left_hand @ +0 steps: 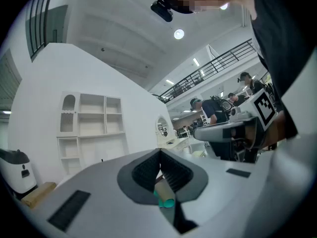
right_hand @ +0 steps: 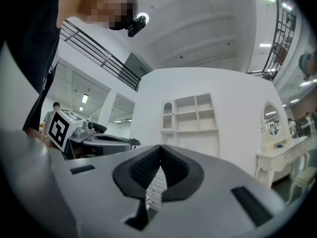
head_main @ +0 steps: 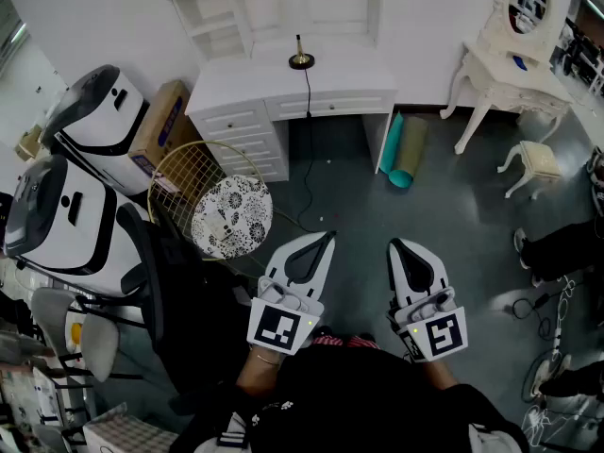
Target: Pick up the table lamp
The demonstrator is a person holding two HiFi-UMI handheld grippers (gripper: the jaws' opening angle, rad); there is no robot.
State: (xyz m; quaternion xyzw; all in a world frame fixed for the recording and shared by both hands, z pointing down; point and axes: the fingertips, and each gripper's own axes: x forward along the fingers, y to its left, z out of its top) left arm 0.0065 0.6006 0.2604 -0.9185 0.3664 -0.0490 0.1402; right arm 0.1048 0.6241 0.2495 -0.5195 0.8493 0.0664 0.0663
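At the far edge of the head view, on the white table against the wall, stands the table lamp. It has a small round brass base and a thin dark stem, and its black cord drops down the table's front to the floor. Only that view shows it plainly. In your left gripper view a tiny dark stick below the white shelf unit may be the lamp, but it is too small to be sure. Your right gripper view gives you the same shelves plus the vanity mirror.

The teal roll lies on the floor beside the table; its end shows through the gap under the tips in your left gripper view.

You hold both tools out side by side low in front of you, aimed toward the table and well apart from the lamp. Your left tongs are pressed together with nothing pinched. Your right tongs are likewise pressed together and empty.
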